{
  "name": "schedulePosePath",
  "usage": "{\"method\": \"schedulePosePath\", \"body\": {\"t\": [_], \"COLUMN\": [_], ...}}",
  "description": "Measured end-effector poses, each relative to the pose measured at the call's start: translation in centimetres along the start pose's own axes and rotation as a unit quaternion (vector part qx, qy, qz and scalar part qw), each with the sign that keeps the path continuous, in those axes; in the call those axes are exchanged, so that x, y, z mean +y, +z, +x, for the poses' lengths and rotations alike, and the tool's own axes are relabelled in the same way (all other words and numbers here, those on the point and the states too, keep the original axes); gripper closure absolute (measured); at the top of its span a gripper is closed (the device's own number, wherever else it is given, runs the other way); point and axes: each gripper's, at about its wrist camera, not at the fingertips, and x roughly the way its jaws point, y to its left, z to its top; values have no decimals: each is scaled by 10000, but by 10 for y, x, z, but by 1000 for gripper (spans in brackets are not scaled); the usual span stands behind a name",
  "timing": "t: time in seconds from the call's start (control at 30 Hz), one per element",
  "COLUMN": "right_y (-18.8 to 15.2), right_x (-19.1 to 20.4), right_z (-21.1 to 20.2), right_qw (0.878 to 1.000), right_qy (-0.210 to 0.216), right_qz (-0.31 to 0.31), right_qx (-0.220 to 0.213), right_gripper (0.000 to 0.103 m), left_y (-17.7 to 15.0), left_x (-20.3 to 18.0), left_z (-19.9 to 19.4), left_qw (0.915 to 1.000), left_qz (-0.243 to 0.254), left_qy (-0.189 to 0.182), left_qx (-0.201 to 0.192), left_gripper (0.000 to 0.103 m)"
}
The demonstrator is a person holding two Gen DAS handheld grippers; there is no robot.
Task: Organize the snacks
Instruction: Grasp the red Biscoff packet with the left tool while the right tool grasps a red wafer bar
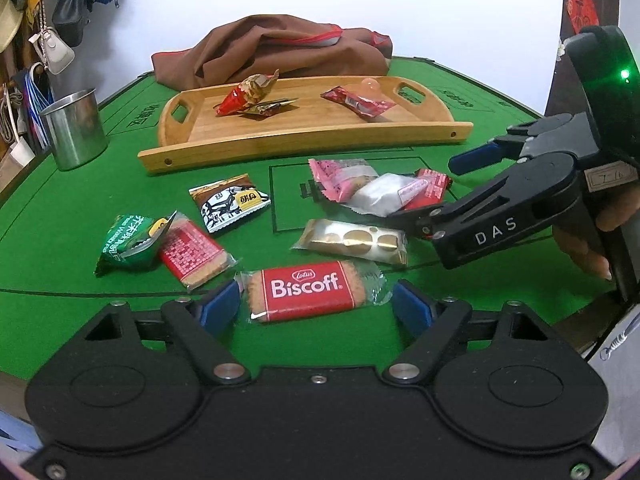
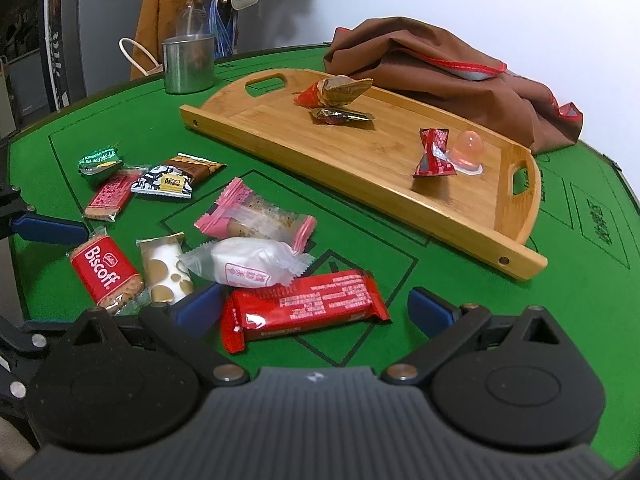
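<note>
A red Biscoff biscuit pack (image 1: 306,292) lies flat on the green table between the blue pads of my left gripper (image 1: 316,304). The jaws stand open, the pads just clear of the wrapper ends. My right gripper (image 2: 316,306) is open around a red wafer bar (image 2: 304,306) and appears in the left wrist view as the right gripper (image 1: 436,190). Beside the bar lie a white pack (image 2: 252,260), a pink pack (image 2: 256,216) and a gold-dotted pack (image 1: 352,240). The bamboo tray (image 1: 304,146) behind holds several snacks, among them a pink jelly cup (image 2: 468,146).
A green pack (image 1: 128,244), a red cracker pack (image 1: 192,252) and a brown-and-white pack (image 1: 230,202) lie left of the Biscoff. A steel cup (image 1: 74,128) stands at the far left. A brown cloth bag (image 1: 272,48) is slumped behind the tray. Handbags hang on the left wall.
</note>
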Motion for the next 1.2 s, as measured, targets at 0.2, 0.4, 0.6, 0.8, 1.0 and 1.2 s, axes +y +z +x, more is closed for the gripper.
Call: {"method": "schedulePosePath", "body": {"t": [0.2, 0.4, 0.6, 0.8, 1.0, 1.2], "right_y": [0, -2, -3, -5, -7, -10], "right_x": [2, 4, 7, 12, 9, 6], "right_z": [0, -3, -7, -12, -18, -27], "right_qw": [9997, 9995, 9995, 9996, 9994, 9990], "right_qy": [160, 229, 211, 123, 65, -37], "right_qz": [160, 207, 226, 169, 275, 366], "right_qx": [29, -2, -74, -173, -198, -255], "right_gripper": [4, 11, 25, 31, 33, 34], "left_y": [1, 2, 1, 4, 5, 9], "left_x": [-1, 4, 4, 7, 13, 17], "left_z": [2, -1, -4, -7, -9, -13], "left_qw": [10000, 10000, 10000, 9999, 9998, 9998], "left_qz": [30, -76, -2, -86, -134, -145], "left_qy": [6, -10, 33, 69, 111, 109], "left_qx": [-39, -31, -17, -31, -6, -65], "left_gripper": [21, 29, 33, 36, 37, 37]}}
